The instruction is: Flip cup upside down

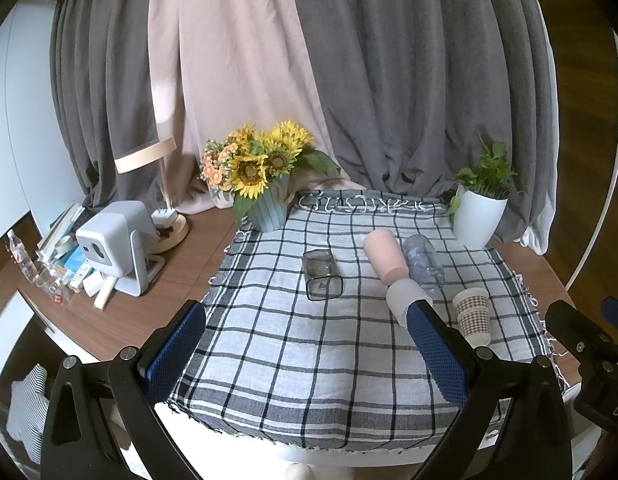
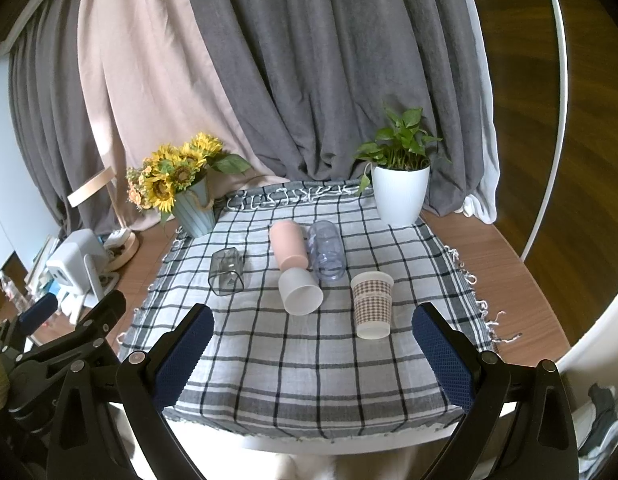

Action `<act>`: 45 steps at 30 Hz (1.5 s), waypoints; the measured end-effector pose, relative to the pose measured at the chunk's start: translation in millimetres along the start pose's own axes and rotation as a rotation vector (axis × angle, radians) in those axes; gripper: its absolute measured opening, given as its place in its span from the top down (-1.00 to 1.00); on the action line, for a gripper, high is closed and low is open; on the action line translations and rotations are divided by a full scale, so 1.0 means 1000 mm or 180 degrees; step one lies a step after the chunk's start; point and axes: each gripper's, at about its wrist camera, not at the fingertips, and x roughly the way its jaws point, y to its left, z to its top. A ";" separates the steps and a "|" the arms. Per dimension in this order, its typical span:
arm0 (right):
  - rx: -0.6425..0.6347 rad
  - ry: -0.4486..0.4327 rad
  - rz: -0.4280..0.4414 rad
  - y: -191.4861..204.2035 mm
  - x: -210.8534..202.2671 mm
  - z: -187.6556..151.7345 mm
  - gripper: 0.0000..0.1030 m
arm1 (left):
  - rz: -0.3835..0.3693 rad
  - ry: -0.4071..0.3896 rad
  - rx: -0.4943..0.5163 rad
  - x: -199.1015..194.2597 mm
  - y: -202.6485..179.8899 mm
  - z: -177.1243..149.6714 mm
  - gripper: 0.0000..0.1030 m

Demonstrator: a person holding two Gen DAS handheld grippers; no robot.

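A brown-checked paper cup [image 2: 372,305] stands on the plaid cloth [image 2: 309,360], wider end up; it also shows in the left wrist view [image 1: 473,316]. Several cups lie on their sides: a white one [image 2: 300,291], a pink one [image 2: 288,245], a clear bluish one [image 2: 327,250] and a smoky square glass [image 2: 226,272]. My right gripper [image 2: 313,328] is open and empty, above the cloth's near part, the paper cup ahead between its fingers. My left gripper [image 1: 307,324] is open and empty, with the white cup [image 1: 405,300] partly behind its right finger.
A sunflower pot [image 2: 193,212] stands at the cloth's back left, a white plant pot [image 2: 400,195] at the back right. A white projector [image 1: 117,248], bottles and clutter sit on the wooden table at left. Curtains hang behind.
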 end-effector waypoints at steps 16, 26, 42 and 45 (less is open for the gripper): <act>-0.0009 0.0000 0.0001 0.002 -0.002 0.002 -0.94 | 0.0016 0.0001 -0.0005 0.000 -0.001 -0.003 -1.00; -0.0039 0.0050 0.0008 0.009 0.004 0.004 -0.94 | 0.0036 0.0132 -0.0028 0.018 0.002 -0.005 -1.00; 0.0058 0.0381 -0.0036 0.053 0.092 0.026 -0.94 | 0.0012 0.0496 -0.0009 0.110 0.047 0.020 -1.00; 0.0094 0.0432 -0.0096 0.065 0.108 0.030 -0.94 | -0.0013 0.0562 0.0010 0.130 0.059 0.025 -0.99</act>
